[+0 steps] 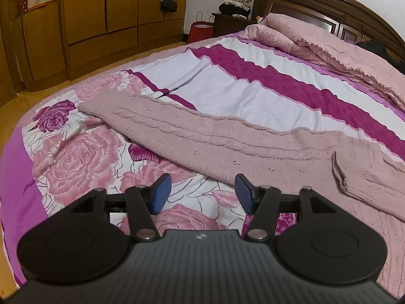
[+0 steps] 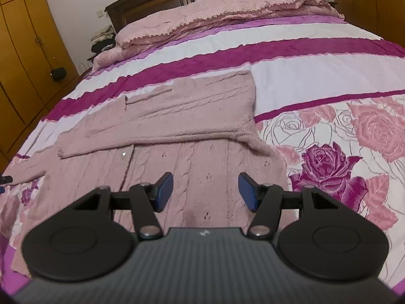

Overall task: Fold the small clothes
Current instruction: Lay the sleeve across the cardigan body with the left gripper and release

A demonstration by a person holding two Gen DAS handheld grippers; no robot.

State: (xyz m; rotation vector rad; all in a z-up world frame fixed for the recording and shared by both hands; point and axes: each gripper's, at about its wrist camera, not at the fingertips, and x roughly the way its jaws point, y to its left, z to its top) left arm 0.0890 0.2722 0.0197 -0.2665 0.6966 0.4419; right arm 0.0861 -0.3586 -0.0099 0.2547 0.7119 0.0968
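Left gripper (image 1: 202,193): blue pads (image 1: 162,192) apart, nothing between them, poised over the rose-print bedspread (image 1: 76,162) just short of the sweater's near edge. Right gripper (image 2: 206,191): pads likewise apart and empty, above the cable-knit front of the pink sweater (image 2: 177,131). The sweater lies flat on the bed (one sleeve (image 2: 141,136) folded across the body; a small button (image 2: 124,154) shows below it). Pink quilt (image 2: 227,7) bunched at the wooden headboard (image 1: 316,7).
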